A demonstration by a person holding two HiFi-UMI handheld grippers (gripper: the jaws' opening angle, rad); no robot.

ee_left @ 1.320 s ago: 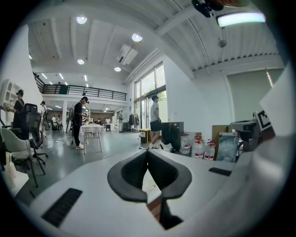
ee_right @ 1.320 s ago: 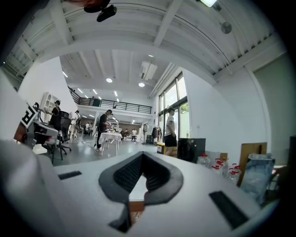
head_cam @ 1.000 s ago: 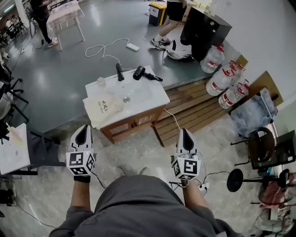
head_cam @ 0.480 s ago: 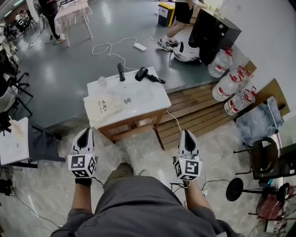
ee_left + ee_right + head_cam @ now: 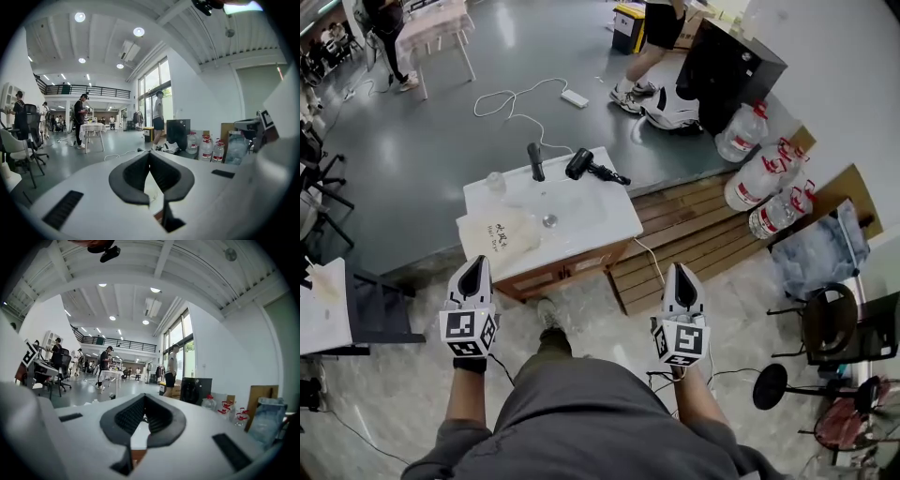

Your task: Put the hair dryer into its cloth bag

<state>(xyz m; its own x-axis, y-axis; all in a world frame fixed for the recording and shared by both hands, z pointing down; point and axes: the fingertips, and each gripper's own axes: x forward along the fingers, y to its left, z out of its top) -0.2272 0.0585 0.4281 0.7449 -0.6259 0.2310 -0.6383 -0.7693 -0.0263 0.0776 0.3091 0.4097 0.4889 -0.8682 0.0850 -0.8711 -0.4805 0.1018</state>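
Now left gripper (image 5: 476, 264) and right gripper (image 5: 678, 274) are hovering before the counter (image 5: 609, 211), fingers pressed together.
Hair dryer (image 5: 581, 164) is lying outside the seemingly flat cloth bag (image 5: 500, 232).

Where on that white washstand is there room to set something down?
The front right corner of the washstand, nearer than the hair dryer, is bare. The faucet and cup crowd the back edge; the cloth bag covers the left.

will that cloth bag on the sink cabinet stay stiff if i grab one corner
Probably not: the cloth bag lies flat and sags over the front edge of the cabinet top, so it likely hangs limp. It looks thin and empty, so probably light. Pushed, it may bunch up rather than slide.
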